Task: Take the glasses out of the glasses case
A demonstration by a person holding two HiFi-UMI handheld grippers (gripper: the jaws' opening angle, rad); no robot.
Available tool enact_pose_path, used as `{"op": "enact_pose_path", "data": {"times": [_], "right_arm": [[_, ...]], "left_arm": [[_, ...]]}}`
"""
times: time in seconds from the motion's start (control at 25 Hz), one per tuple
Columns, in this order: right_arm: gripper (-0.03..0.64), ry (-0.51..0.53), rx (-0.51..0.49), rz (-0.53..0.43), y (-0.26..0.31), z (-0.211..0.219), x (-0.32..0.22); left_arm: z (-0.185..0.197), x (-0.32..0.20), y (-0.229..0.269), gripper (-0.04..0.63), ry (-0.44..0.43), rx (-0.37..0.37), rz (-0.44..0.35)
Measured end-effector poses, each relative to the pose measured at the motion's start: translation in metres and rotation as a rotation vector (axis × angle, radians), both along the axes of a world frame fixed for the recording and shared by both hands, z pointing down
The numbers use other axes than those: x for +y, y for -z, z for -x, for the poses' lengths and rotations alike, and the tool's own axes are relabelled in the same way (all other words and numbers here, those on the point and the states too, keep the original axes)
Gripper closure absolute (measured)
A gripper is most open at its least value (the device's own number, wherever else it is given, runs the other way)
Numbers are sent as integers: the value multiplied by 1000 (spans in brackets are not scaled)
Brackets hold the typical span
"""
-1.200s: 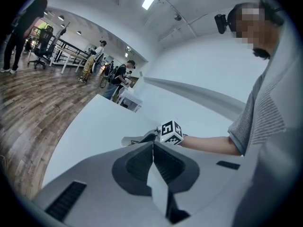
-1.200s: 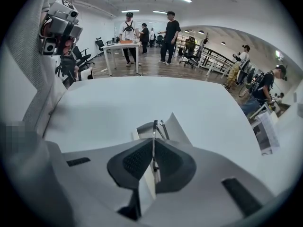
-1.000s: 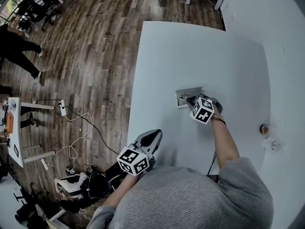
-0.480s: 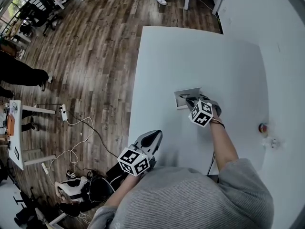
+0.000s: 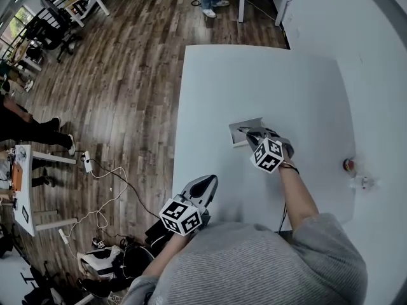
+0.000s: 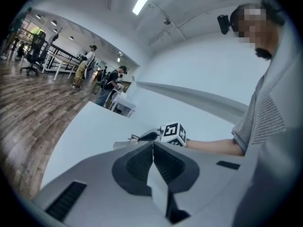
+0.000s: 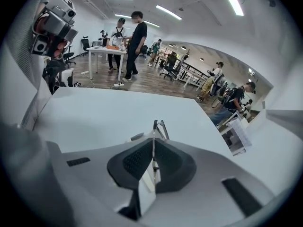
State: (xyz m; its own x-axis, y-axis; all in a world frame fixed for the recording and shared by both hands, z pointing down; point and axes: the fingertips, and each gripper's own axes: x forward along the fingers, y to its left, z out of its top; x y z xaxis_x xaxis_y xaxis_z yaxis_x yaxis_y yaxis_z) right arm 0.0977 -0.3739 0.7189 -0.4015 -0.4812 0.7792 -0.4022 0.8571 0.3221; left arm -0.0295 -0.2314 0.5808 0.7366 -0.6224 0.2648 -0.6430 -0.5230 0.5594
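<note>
The thin metal-wire glasses (image 7: 161, 126) are pinched in the right tongs (image 7: 153, 141), whose jaws are pressed together on a slim strip of the frame. This looks like a temple arm or a rim edge, though the wide-angle view makes that hard to confirm. In the head view the right tongs (image 5: 254, 134) sit right over the small open grey glasses case (image 5: 243, 129), near the middle of the white surface (image 5: 254, 75), so the glasses are at the case.

The left tongs (image 6: 152, 145) are closed with nothing between them, and they hang at the near edge of the surface, well apart from the case.

These glasses are probably very light, springy and easy to bend, with lenses that scratch or smudge. A gentle grip on the metal near a hinge or the bridge would suit them best, keeping off the lenses. The case is also light and may slide or lift with the frame, so the idle left tongs could steady it.
</note>
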Motion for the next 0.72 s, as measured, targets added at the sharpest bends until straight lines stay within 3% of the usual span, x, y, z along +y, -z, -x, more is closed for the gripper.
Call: {"op": "enact_pose_path", "data": {"times": [0.72], "right_arm": [[594,-74,-112,-220,75,9,25]], "left_arm": [[-10,5,33,583,-26,37,-136]]}}
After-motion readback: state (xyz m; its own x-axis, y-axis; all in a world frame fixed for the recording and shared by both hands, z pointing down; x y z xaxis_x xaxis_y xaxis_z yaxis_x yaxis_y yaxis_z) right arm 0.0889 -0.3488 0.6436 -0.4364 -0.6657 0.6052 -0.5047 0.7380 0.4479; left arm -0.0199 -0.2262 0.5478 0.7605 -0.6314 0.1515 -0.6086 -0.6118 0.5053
